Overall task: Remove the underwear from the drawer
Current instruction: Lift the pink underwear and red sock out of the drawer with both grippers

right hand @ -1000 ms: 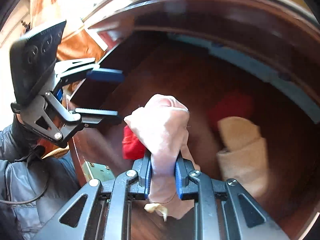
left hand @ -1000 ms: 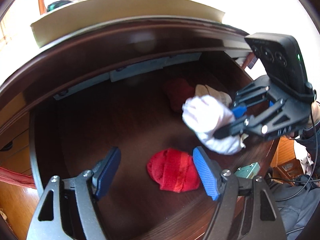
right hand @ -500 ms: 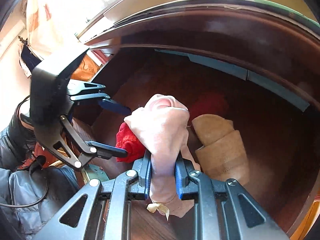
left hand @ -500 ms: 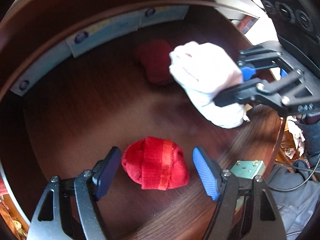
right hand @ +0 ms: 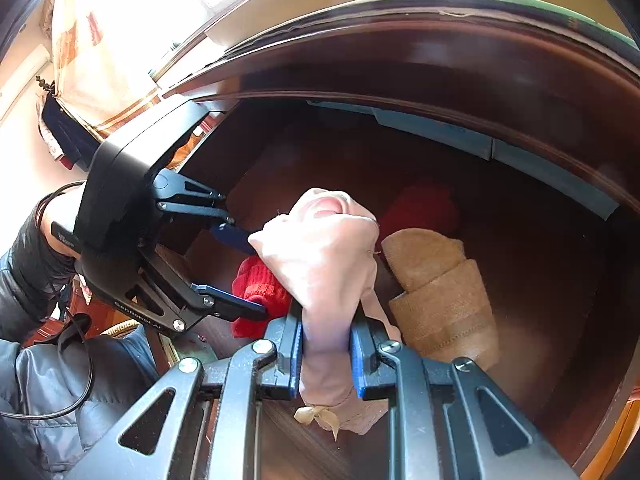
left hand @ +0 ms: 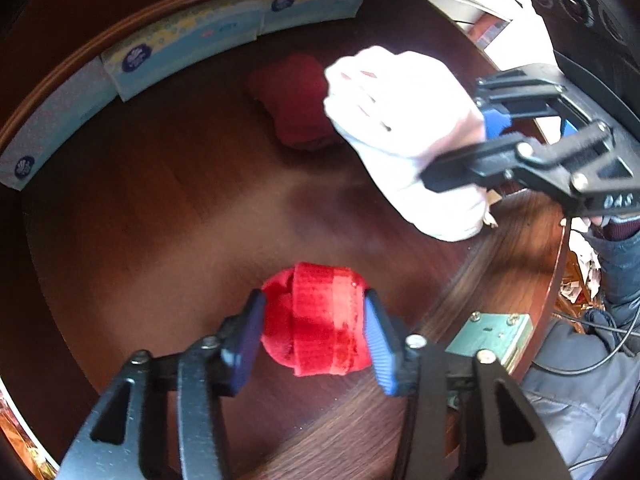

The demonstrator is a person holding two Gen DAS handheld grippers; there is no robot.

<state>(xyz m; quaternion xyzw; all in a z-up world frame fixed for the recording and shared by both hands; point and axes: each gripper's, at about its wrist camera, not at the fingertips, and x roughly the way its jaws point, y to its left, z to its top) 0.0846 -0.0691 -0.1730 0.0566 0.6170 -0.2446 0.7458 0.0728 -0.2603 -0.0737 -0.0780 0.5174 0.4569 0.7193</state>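
Inside the wooden drawer, your right gripper is holding the pale rolled underwear clamped and lifted, while your left gripper, open a second ago, is now pinching its fingers around the red rolled underwear.

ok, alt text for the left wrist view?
The left gripper closes its blue pads on a rolled bright red underwear on the drawer floor. At right, the right gripper holds a pale rolled garment; a dark red bundle lies behind.
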